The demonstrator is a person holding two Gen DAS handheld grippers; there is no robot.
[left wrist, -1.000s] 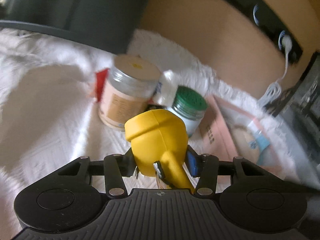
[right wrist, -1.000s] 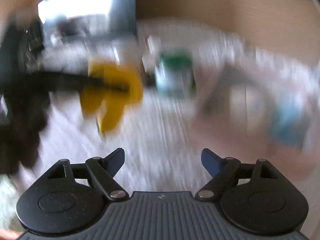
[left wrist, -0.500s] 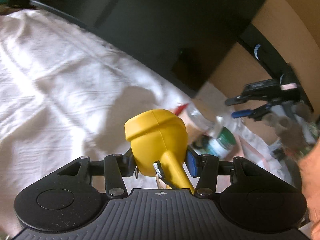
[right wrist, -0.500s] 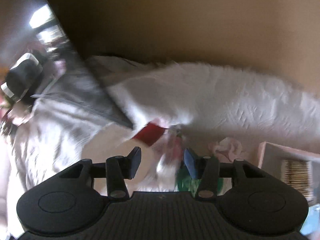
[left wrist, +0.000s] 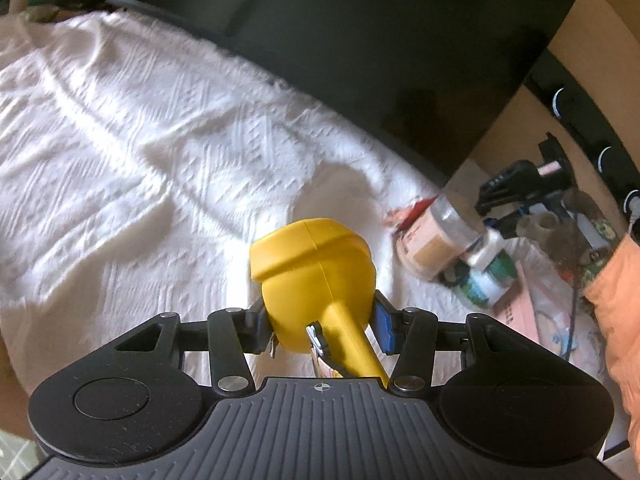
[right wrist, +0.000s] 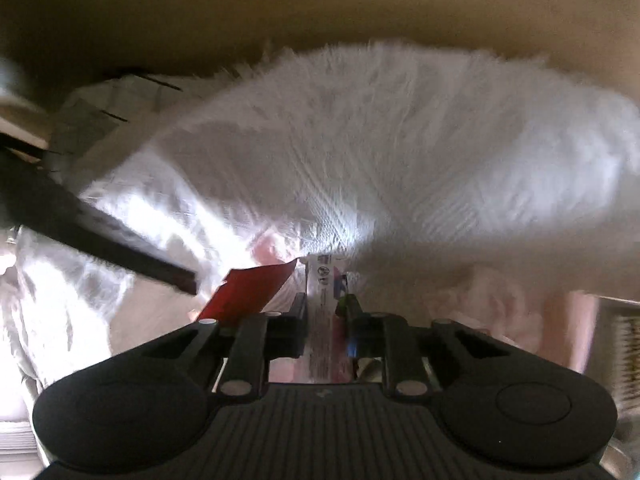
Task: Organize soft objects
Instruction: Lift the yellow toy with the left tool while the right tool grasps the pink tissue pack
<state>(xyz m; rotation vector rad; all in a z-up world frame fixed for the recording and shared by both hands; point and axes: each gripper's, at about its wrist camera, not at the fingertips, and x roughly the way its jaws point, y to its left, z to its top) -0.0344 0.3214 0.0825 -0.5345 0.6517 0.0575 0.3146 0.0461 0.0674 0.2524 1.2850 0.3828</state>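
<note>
my left gripper [left wrist: 318,330] grips the yellow toy [left wrist: 312,276]; my right gripper [right wrist: 327,320], jaws just closing, pinches a thin packet [right wrist: 325,312]. lift slowly, lest it slip.

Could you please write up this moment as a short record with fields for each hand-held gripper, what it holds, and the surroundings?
left hand-held gripper: shut on the yellow soft toy, carried above the white blanket
right hand-held gripper: jaws have just been closing, now shut on a thin printed packet
beside the packet: red card
right side, left wrist view: tan-labelled jar, green-and-white bottle, pink paper
backdrop: dark panel
</note>
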